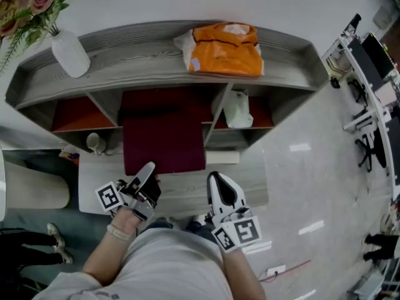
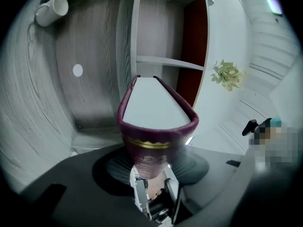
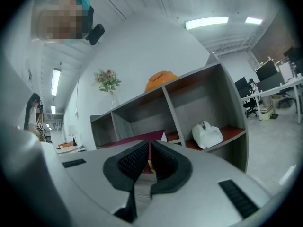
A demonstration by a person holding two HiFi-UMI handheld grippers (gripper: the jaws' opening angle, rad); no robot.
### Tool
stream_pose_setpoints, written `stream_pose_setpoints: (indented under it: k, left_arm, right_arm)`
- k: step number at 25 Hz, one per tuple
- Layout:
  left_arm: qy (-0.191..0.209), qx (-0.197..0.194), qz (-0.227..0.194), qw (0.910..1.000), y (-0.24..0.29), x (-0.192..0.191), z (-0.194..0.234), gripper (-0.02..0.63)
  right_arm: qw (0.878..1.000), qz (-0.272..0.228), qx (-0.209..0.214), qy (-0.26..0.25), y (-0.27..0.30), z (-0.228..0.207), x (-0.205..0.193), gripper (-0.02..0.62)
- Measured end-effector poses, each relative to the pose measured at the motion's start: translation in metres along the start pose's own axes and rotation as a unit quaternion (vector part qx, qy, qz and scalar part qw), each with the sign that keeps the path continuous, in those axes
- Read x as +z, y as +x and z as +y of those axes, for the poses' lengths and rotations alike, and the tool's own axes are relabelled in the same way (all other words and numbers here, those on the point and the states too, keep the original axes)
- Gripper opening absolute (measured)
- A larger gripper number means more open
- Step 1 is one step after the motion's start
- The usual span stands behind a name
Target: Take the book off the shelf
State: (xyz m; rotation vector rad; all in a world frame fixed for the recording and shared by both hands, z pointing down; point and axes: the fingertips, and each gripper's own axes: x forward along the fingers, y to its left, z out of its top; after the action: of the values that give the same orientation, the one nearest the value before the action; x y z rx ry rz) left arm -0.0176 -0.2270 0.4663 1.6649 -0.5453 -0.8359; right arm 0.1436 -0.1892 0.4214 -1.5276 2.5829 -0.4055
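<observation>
Book (image 1: 164, 139) partway out of the shelf's (image 1: 125, 55) middle bay, spine clamped in your left gripper (image 1: 147, 175).
The job looks about half done: the book's far end sits inside the shelf, so you have yet to draw it clear. Your right gripper (image 1: 217, 181), just before the shelf, has jaws almost touching and apparently grips nothing. The left gripper view shows the pinch on the spine; the head view shows the overhang.

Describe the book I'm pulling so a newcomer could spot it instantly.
Find the long grey wooden shelf unit. From its middle compartment a flat maroon hardcover book sticks out toward you. It is the only book there; its neighbours are a white mug and a white plastic bag.
</observation>
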Motion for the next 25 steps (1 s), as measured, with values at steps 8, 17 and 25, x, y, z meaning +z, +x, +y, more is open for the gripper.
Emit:
stream_pose_setpoints:
  k: [8,17,25]
  left_arm:
    - [0.003,0.005,-0.007,1.0,-0.033,-0.008,-0.003,0.218]
    - [0.027,0.014,-0.042,0.9986,-0.068,0.006,-0.017,0.218]
    - [0.058,0.023,-0.102,0.9928,-0.106,0.04,-0.035,0.218]
  right_arm:
    - [1.0,-0.002,-0.007,0.016,0.009,-0.011,-0.003,0.026]
    - [0.998,0.013,0.049,0.025,0.039,0.02,-0.014,0.026]
    - [0.993,0.027,0.114,0.025,0.071,0.064,-0.018,0.026]
